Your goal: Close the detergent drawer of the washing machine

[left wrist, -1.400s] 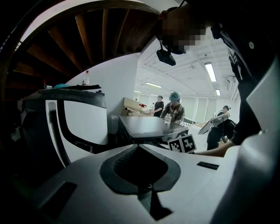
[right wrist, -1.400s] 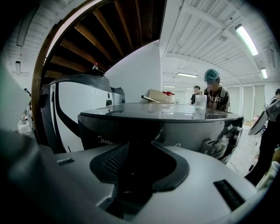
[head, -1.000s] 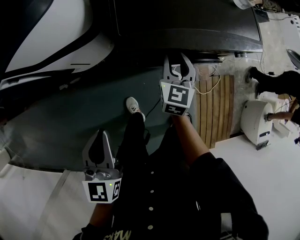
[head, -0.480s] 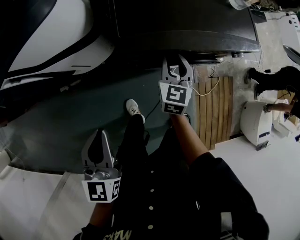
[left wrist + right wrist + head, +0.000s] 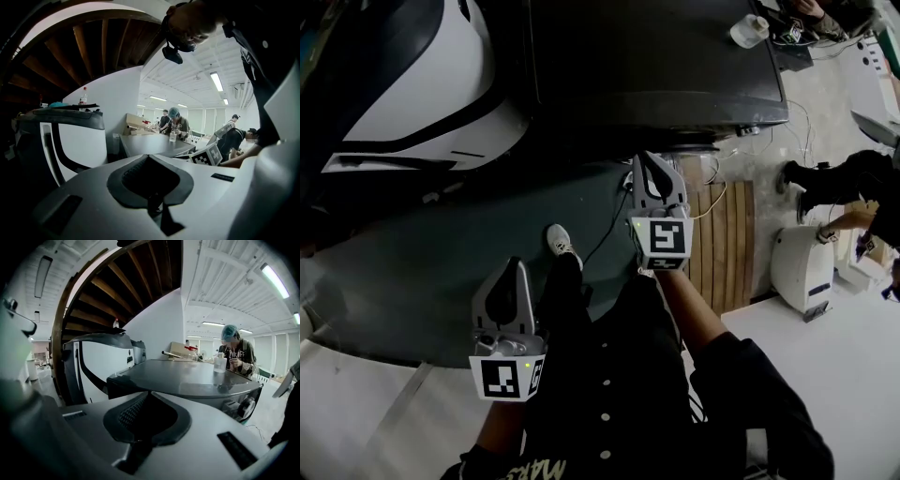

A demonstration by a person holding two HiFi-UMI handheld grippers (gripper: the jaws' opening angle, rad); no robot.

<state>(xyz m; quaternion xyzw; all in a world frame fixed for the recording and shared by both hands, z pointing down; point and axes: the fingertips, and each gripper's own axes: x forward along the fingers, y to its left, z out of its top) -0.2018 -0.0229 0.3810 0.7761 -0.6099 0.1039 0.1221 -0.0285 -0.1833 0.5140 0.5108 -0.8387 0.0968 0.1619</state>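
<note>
No detergent drawer can be made out in any view. A white machine with a black stripe point(image 5: 403, 75) stands at the far left, also seen in the left gripper view point(image 5: 75, 140) and the right gripper view point(image 5: 101, 366). My right gripper point(image 5: 645, 157) hangs in the air before a dark table point(image 5: 656, 56). Its jaws have just been closing, and they now stand shut with nothing between them point(image 5: 147, 392). My left gripper point(image 5: 514, 262) is lower and nearer, over the dark floor. Its tips meet with nothing held point(image 5: 147, 155).
A clear cup point(image 5: 750, 30) stands on the table's far corner, where a person in a teal cap point(image 5: 232, 350) stands. A wooden slat mat point(image 5: 731, 234) and a white rounded device point(image 5: 797, 262) lie on the floor at right. A cable runs beside my shoe point(image 5: 561, 239).
The right gripper's fingers were spread and have come together. Both grippers have risen a little, and more of the table top shows.
</note>
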